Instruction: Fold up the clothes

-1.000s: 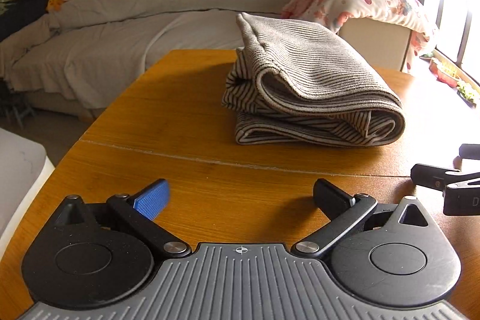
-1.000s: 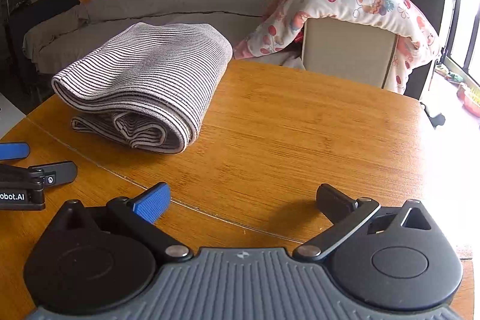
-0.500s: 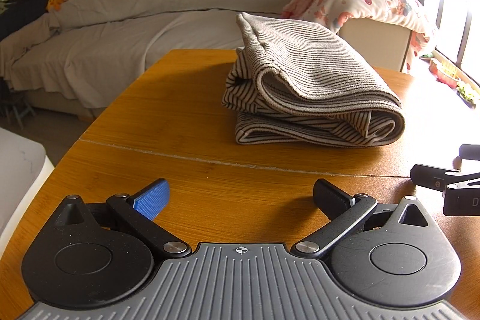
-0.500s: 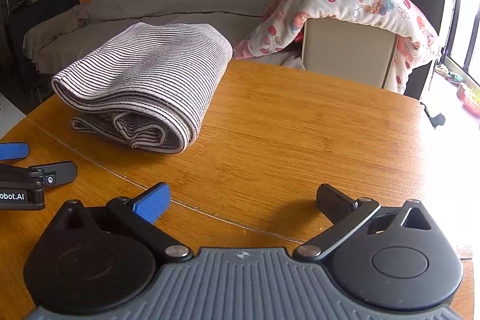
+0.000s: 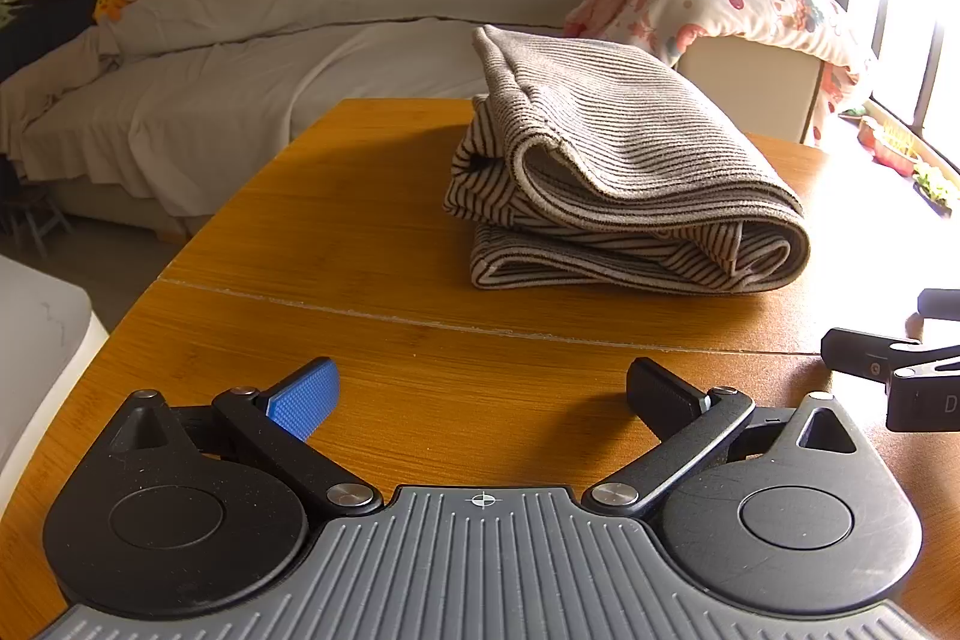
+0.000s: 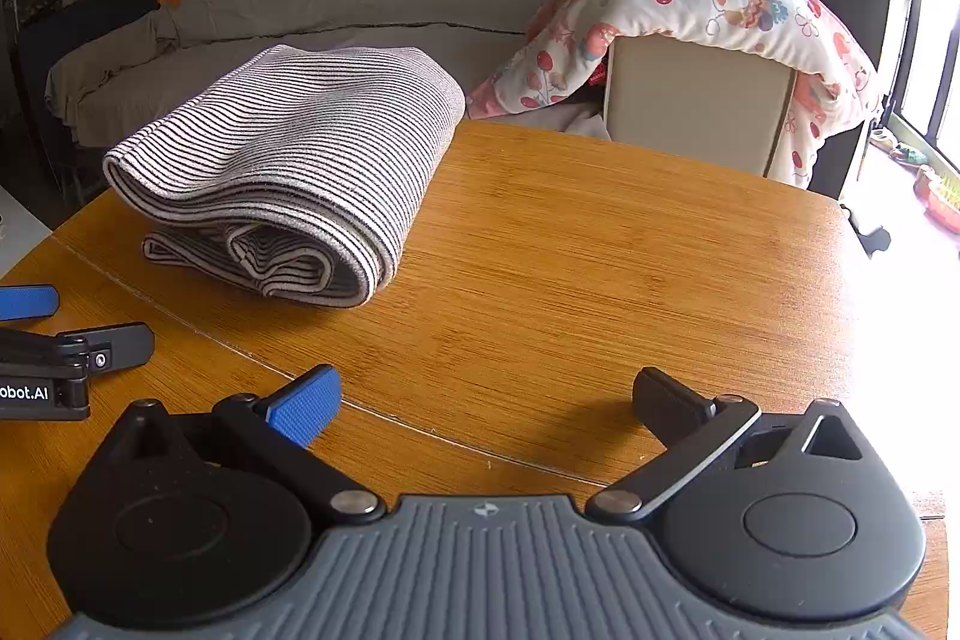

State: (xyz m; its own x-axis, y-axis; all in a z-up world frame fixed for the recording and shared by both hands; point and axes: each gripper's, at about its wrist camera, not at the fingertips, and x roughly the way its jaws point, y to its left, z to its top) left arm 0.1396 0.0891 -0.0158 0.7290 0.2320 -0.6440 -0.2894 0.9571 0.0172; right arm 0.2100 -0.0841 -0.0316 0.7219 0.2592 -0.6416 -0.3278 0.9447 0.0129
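A striped grey garment [image 5: 618, 172] lies folded in a thick bundle on the wooden table [image 5: 360, 232]. It also shows in the right wrist view [image 6: 294, 160] at the left. My left gripper [image 5: 480, 394] is open and empty, low over the table, well short of the garment. My right gripper [image 6: 486, 400] is open and empty, low over the table to the right of the garment. Each gripper shows at the edge of the other's view, the right one [image 5: 888, 370] and the left one [image 6: 60, 340].
A grey-covered sofa [image 5: 270, 58] with yellow cushions stands behind the table. A flowered blanket [image 6: 690, 4] hangs over a box beyond the table's far right edge. A seam [image 5: 420, 319] crosses the tabletop. A bright window is at the right.
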